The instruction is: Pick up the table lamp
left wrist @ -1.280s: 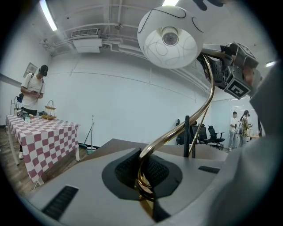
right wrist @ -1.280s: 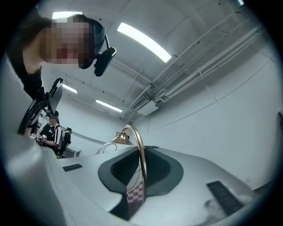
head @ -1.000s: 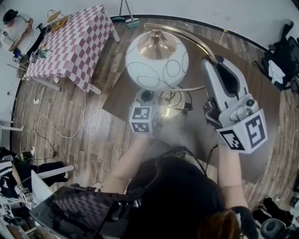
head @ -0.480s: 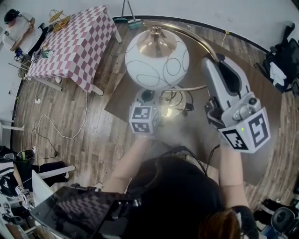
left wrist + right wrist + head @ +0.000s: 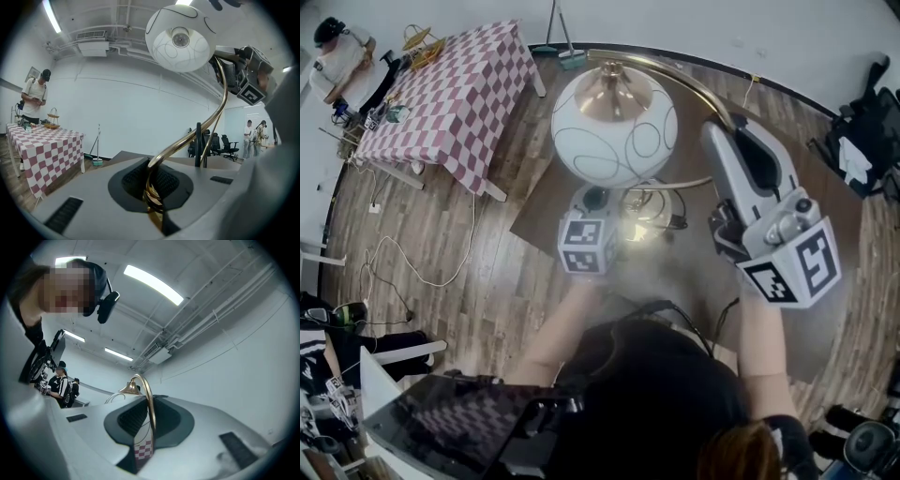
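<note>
Where the checked table [image 5: 455, 89] stands: at ten o'clock from the person holding the grippers, on the wood floor. It is draped in a pink and white cloth, with a small basket at its far end.
Bystander [image 5: 337, 52]: at the far end of that table, in a white top and dark cap, head bent toward the hands.
Floor cable [image 5: 441, 253]: a pale cord looping over the boards at nine o'clock, beside the table.
Broom [image 5: 562, 49]: propped near the white wall at eleven o'clock.
Table lamp [image 5: 614, 122]: at twelve o'clock, straight ahead of the person and above a dark brown surface [image 5: 544, 202]. Its white globe shade has thin dark loops and a brass cap on top. From below, the left gripper view shows the bulb inside.
Brass stem [image 5: 680, 73]: arches from the cap toward two o'clock, then curves back down under the shade.
Left gripper [image 5: 151, 187]: low, beneath the shade and close to the person. Its jaws are clamped on the lower curl of the brass stem, one pad pressing each side.
Lamp foot: only a shiny glint shows beside the left gripper. Whether it rests on the brown surface cannot be made out.
Right gripper [image 5: 149, 427]: at two o'clock and higher up. Its jaws pinch the thin upper arc of the stem, with a slit between them below the stem.
Dark bags [image 5: 862, 131]: by the wall at two o'clock, well apart from the lamp.
</note>
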A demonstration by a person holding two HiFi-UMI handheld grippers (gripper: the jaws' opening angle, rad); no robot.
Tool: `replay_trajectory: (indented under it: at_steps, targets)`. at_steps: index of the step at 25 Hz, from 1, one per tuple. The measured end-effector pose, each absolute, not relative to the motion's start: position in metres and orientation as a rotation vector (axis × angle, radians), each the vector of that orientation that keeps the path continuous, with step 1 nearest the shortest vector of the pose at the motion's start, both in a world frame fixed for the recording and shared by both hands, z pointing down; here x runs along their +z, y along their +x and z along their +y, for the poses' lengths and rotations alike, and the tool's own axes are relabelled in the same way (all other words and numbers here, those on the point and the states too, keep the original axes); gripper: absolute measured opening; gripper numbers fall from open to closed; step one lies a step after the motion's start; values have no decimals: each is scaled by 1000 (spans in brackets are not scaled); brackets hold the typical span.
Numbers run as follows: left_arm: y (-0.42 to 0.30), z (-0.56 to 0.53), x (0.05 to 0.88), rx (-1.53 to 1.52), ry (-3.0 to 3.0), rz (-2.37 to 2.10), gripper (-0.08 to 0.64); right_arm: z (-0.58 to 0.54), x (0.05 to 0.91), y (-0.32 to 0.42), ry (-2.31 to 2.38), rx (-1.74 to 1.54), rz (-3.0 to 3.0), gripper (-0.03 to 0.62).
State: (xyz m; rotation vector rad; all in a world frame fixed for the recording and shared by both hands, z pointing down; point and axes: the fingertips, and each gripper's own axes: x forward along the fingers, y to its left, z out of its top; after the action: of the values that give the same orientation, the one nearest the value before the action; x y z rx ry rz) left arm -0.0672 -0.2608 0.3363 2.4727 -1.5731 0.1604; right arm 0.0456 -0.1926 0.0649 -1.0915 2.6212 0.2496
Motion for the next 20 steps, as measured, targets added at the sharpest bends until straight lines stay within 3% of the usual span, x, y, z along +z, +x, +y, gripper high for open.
replay_trajectory:
  at_steps: [20]
  targets:
    - [-64,-274,336,150,2465,-1585,0,-203,64,46,-1035,244,2625,43]
